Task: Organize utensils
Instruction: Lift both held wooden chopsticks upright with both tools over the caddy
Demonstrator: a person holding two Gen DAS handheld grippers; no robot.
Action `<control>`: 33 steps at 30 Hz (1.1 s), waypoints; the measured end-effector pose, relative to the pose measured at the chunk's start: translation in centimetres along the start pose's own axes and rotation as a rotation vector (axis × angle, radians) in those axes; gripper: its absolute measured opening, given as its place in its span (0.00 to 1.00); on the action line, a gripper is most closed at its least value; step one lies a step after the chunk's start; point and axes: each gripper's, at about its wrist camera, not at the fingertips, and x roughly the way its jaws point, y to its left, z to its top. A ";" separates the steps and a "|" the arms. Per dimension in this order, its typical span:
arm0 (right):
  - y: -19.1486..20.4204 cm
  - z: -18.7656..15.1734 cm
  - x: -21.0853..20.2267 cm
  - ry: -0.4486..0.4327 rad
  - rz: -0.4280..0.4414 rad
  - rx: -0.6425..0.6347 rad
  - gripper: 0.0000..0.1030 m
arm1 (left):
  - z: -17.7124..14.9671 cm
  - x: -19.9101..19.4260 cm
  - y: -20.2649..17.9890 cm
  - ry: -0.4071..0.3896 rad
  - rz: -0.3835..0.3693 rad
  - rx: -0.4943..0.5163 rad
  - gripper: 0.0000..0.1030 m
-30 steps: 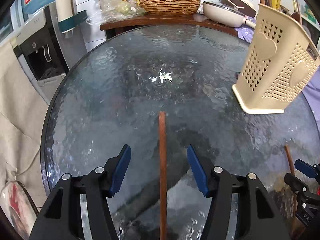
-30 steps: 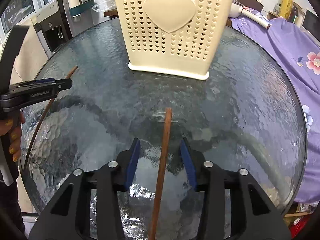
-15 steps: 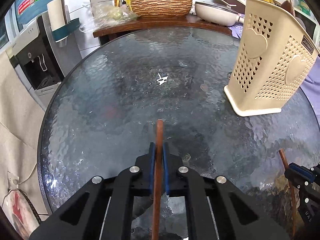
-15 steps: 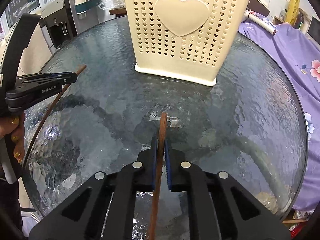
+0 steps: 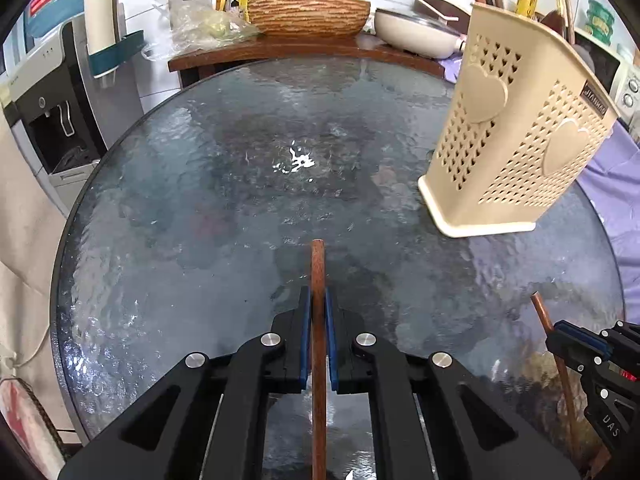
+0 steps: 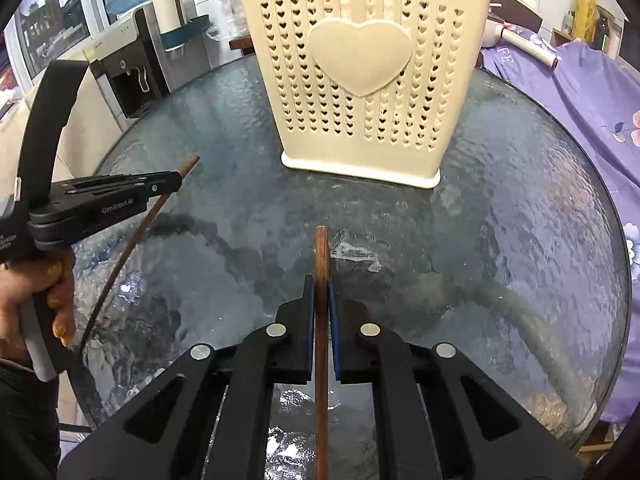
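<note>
My left gripper (image 5: 318, 300) is shut on a brown wooden chopstick (image 5: 317, 264) and holds it above the round glass table (image 5: 200, 200). My right gripper (image 6: 320, 288) is shut on a second brown chopstick (image 6: 321, 252), pointing at the cream perforated utensil holder (image 6: 364, 80). The holder stands on the table, to the right in the left wrist view (image 5: 512, 140). Each gripper shows in the other's view: the right one at lower right (image 5: 560, 330), the left one at left (image 6: 176, 179), both with their sticks.
A wooden counter (image 5: 304, 46) behind the table carries a woven basket (image 5: 308, 14), a pan and plastic bags. A water dispenser (image 5: 52, 100) stands at the left. Purple flowered cloth (image 6: 580, 92) lies at the right of the table.
Both grippers went from open around the chopsticks to shut on them, then lifted them off the glass. The holder looks nearer in the right wrist view.
</note>
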 end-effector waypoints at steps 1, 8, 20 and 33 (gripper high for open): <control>0.0 0.1 -0.2 -0.007 0.007 0.002 0.07 | 0.0 -0.3 0.0 -0.009 -0.005 -0.002 0.06; -1.2 0.5 -2.8 -0.087 0.077 0.032 0.07 | 0.3 -3.0 -0.9 -0.062 -0.057 0.004 0.06; -2.9 2.0 -10.4 -0.266 0.242 0.064 0.07 | 0.8 -11.6 -3.1 -0.239 -0.158 0.036 0.06; -2.6 1.5 -15.9 -0.382 0.284 0.003 0.07 | 0.1 -16.6 -5.7 -0.329 -0.243 0.096 0.06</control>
